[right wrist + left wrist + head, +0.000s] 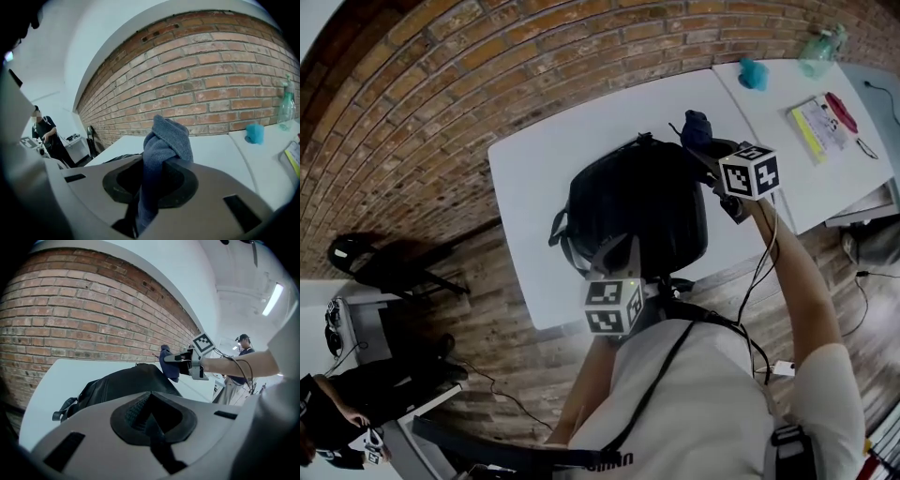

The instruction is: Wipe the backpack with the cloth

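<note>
**Backpack** (642,211): black, smooth with a slight sheen, rounded and slumped. It lies flat on the white counter (530,178). As I read the head view, its long axis runs away from me towards the brick wall. A small loop shows at the far edge, and strap loops curl off the near-left corner.

**Cloth** (166,140): blue-grey with a soft, nubby pile, bunched into a folded knot. It stands upright out of the jaws, its length in line with them. In the head view it sits over the backpack's far-right corner. I cannot tell whether it touches the fabric.

**Right gripper** (159,183): grey plastic shell with a dark oval mouth. The jaws are clamped on the cloth's lower folds.

**Left gripper** (150,416): same build, at the backpack's near edge and aimed along its length. The ribbed black pads are drawn together. A dark strip lies along their seam, and I cannot tell whether it is a strap.

**Neighbouring counter** (787,178), to my right: holds a teal lump (753,73), a clear bottle (818,52) and yellow-edged papers (820,127).
</note>
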